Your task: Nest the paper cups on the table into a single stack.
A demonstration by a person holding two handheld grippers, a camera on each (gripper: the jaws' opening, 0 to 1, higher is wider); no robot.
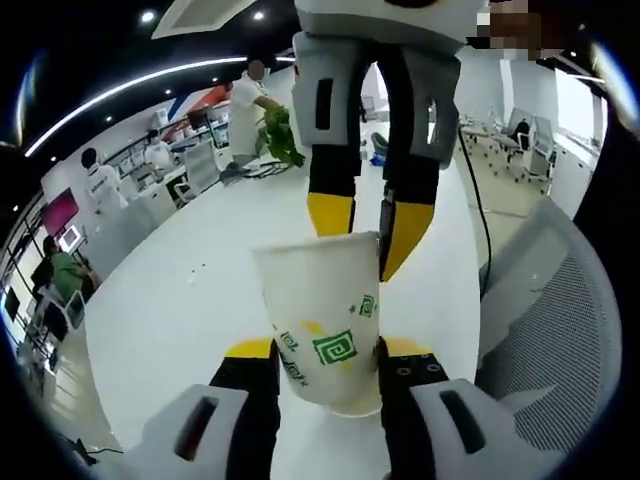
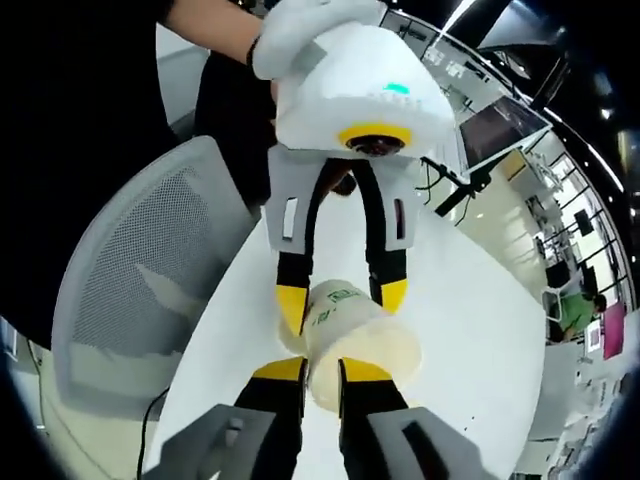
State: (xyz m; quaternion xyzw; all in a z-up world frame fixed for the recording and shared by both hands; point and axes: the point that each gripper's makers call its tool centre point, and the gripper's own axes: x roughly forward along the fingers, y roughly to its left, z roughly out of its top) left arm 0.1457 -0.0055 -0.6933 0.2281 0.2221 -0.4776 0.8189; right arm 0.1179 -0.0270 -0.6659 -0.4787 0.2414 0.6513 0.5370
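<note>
Paper cup (image 1: 325,325) held above the white tabletop (image 1: 180,310), between both tongs. Left tongs (image 1: 328,352) clamp its lower body; right tongs (image 2: 322,368) pinch its rim wall (one jaw inside). Mesh chair (image 2: 150,290) beside the tabletop.

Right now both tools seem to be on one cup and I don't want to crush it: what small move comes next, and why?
Probably ease the left tool open. It clamps the paper cup low on its body while the right tool appears to pinch the rim, above the table. Freeing the base would let it nest into another cup.
</note>
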